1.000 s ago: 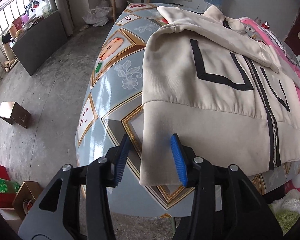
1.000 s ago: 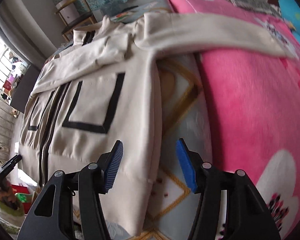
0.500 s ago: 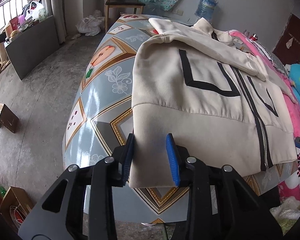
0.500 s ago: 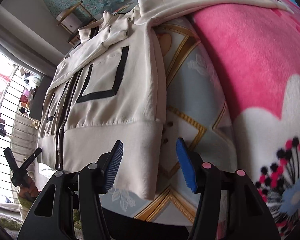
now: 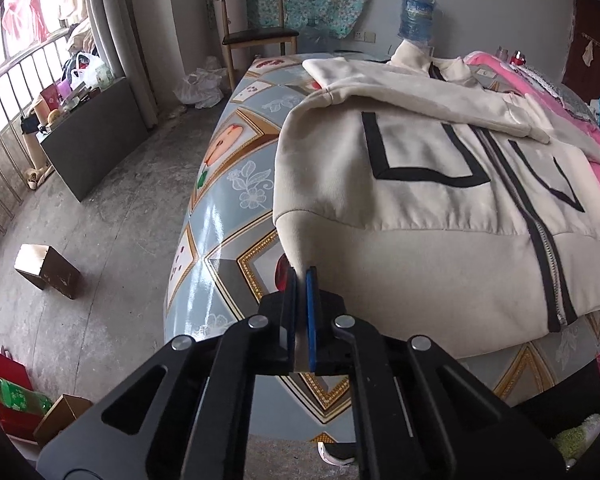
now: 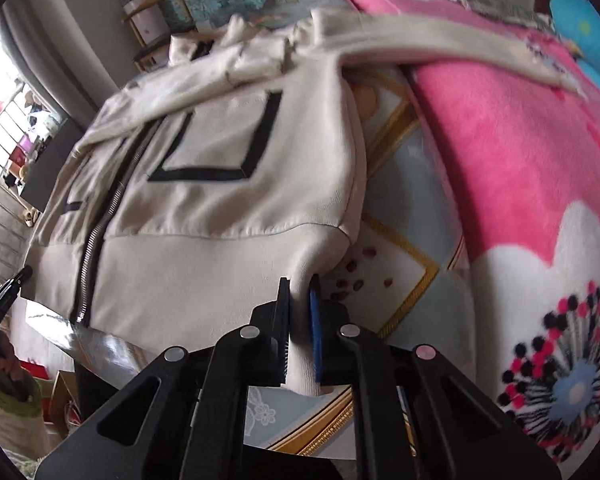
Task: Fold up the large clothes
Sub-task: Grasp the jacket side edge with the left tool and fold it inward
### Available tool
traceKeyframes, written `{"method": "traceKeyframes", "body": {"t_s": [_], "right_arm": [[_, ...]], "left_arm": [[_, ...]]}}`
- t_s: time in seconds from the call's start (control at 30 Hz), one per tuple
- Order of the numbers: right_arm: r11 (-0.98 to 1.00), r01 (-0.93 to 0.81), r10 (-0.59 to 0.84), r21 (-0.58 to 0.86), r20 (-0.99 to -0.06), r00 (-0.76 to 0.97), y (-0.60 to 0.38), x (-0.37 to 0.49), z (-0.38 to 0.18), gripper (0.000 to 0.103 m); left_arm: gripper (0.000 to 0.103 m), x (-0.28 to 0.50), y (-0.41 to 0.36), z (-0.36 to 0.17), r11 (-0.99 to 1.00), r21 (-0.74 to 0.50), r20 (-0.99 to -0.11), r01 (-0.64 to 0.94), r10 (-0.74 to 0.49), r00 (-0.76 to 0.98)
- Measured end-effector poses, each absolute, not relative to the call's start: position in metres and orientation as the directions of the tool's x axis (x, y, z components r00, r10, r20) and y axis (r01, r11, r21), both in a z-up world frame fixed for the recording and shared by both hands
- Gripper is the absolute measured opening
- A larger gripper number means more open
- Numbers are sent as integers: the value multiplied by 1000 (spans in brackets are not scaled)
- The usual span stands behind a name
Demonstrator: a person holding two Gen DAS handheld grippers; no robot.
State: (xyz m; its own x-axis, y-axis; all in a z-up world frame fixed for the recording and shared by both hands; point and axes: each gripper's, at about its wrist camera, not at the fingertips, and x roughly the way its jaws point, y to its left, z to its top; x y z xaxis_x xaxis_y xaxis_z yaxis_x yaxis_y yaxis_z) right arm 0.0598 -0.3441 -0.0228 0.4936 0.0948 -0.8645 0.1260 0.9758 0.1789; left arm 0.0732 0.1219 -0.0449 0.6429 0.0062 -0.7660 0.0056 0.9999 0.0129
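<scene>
The jacket (image 5: 420, 216) lies on the table (image 5: 228, 216) — its hem at the near edge. A blanket (image 6: 520, 168) lies right of it; a chair (image 5: 256, 36) stands behind the table's far end.

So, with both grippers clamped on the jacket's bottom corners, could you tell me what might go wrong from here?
1. The left gripper and right gripper, whose jaws have just closed, pinch only small bits of the jacket hem, so fabric may slip out when lifted.
2. One sleeve trails over the pink blanket and might drag or bunch.
3. The other sleeve, folded across the chest, may slide off.
</scene>
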Motion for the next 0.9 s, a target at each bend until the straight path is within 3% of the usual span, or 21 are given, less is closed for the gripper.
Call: {"method": "traceKeyframes", "body": {"t_s": [0.13, 0.33, 0.57, 0.67, 0.73, 0.77, 0.8, 0.9], "right_arm": [[992, 52, 67, 117, -820, 568, -340, 55, 14, 8], [996, 32, 55, 89, -820, 570, -362, 47, 29, 6], [964, 110, 156, 241, -852, 500, -403, 30, -15, 6], [953, 148, 160, 266, -851, 500, -415, 31, -10, 16], [954, 157, 132, 255, -829, 543, -420, 25, 7, 30], [952, 161, 127, 262, -812, 570, -424, 25, 18, 43], [948, 159, 133, 277, -795, 592, -427, 23, 26, 49], [928, 117, 205, 355, -744, 636, -431, 37, 46, 50]], "left_arm": [[4, 49, 119, -14, 999, -25, -730, 32, -40, 682], [4, 10, 102, -2, 996, -40, -747, 74, -79, 660], [8, -4, 108, -42, 991, -131, -829, 5, -112, 548], [13, -4, 118, -40, 991, -132, -834, -25, -97, 543], [33, -6, 126, -29, 993, -113, -818, -45, -67, 571], [40, -7, 131, -24, 993, -100, -807, -61, -45, 588], [41, -5, 136, -17, 993, -84, -798, -79, -20, 602], [41, 14, 144, -2, 992, -82, -788, -96, -6, 616]]}}
